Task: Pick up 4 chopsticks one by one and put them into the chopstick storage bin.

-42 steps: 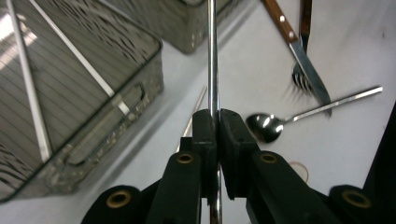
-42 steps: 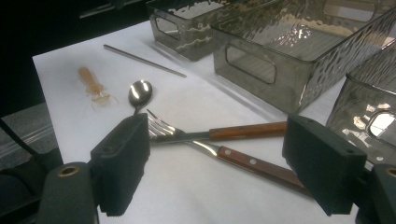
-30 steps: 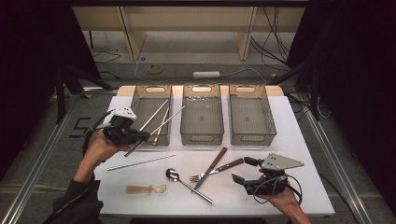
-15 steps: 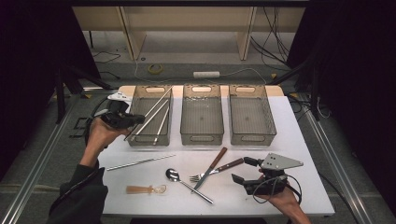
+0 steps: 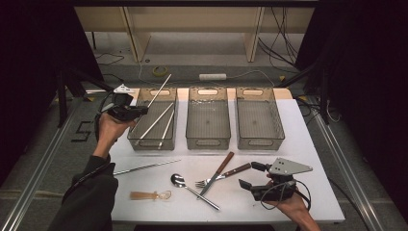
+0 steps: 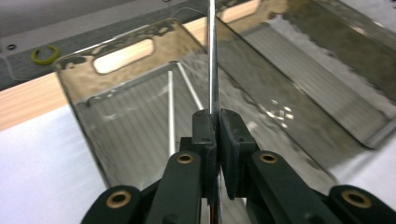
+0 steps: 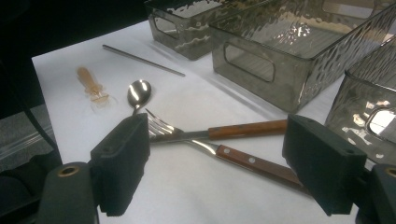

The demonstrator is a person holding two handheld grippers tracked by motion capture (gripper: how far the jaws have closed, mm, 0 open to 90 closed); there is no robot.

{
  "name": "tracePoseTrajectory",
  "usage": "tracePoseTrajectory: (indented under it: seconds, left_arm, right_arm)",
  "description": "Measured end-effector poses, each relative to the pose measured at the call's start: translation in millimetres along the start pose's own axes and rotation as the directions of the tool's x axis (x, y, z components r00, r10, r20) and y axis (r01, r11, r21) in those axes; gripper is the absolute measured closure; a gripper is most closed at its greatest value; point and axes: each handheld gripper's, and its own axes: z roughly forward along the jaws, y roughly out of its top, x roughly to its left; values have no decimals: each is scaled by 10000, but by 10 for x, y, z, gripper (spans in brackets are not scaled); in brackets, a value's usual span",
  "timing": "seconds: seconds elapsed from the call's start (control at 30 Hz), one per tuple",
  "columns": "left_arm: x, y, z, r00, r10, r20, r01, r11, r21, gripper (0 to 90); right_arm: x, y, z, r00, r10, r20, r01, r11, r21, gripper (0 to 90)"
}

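My left gripper (image 5: 130, 111) is at the left bin's (image 5: 139, 140) left rim, shut on a metal chopstick (image 5: 161, 87) that slants up over the bin's far end. In the left gripper view the pads (image 6: 204, 133) pinch the chopstick (image 6: 212, 56) above the bin (image 6: 84, 77), where two more chopsticks (image 5: 156, 122) lie. My right gripper (image 5: 252, 175) rests open near the front right of the table. Its jaws (image 7: 229, 158) stand wide on either side of a crossed fork (image 7: 187, 135) and knife (image 7: 252, 161), touching neither.
Two other grey bins (image 5: 208, 139) (image 5: 260, 139) stand to the right of the first. On the white table (image 5: 298, 144) lie a loose chopstick (image 5: 146, 167), a spoon (image 5: 179, 181), the wooden-handled fork (image 5: 235, 171) and knife (image 5: 223, 163), and a small amber utensil (image 5: 144, 195).
My left gripper has carried the chopstick away from me along the left bin's side, and its tip now reaches past the bin's far end. The right gripper has stayed still.
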Motion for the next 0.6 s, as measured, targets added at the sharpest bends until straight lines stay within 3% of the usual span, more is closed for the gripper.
tracePoseTrajectory:
  seconds: [0.17, 0.6]
  left_arm:
    - [77, -44, 60, 9988, -493, -61, 491, 9986, -202, 847]
    - [132, -185, 191, 9968, -729, -321, 725, 9973, -137, 847]
  right_arm:
    - [0, -1, -2, 10000, 2, 1, -2, 10000, 18, 242]
    - [3, -2, 4, 10000, -17, -14, 17, 10000, 35, 243]
